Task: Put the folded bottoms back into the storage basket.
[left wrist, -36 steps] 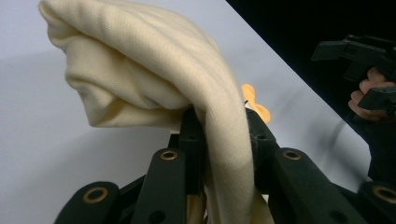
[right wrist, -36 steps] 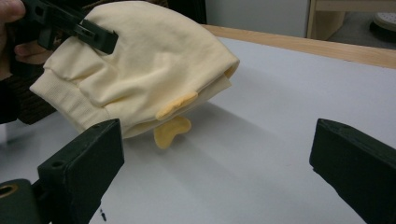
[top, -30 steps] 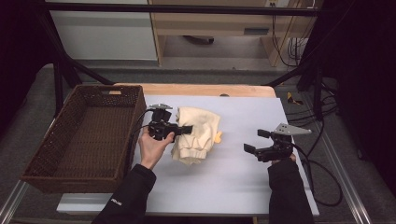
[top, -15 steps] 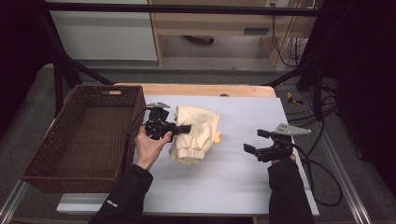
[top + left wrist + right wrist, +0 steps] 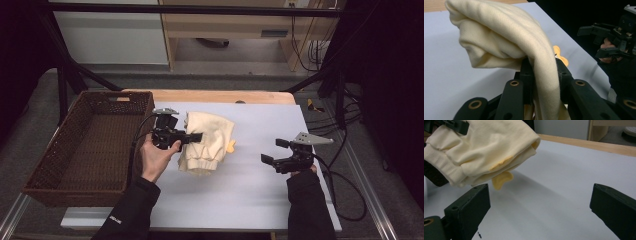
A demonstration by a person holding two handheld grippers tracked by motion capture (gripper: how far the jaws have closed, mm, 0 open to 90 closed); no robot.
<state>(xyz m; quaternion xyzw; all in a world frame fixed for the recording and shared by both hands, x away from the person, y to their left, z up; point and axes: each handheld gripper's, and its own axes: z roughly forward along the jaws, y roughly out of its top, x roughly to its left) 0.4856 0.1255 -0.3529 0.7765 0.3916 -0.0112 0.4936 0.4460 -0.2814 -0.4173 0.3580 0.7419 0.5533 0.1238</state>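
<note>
A folded cream garment (image 5: pixel 210 137) with ribbed cuffs and a small orange-yellow piece (image 5: pixel 230 147) sits at the middle of the white table. My left gripper (image 5: pixel 197 136) is shut on its left edge. In the left gripper view the cream garment (image 5: pixel 499 32) is draped over and pinched between the jaws of the left gripper (image 5: pixel 544 67). In the right gripper view the garment (image 5: pixel 481 150) hangs a little above the table, with a shadow under it. My right gripper (image 5: pixel 270 151) is held to the right of the garment. Its jaws (image 5: pixel 541 205) stand wide open with nothing between them.
A dark brown wicker basket (image 5: pixel 120 95) stands at the left of the table, right beside the left hand. The white sheet (image 5: pixel 250 195) has a wooden strip (image 5: pixel 215 96) along its far edge. Cables trail off the right side.
The left gripper has shifted slightly left toward the basket with the garment in it. The right gripper has not moved.
</note>
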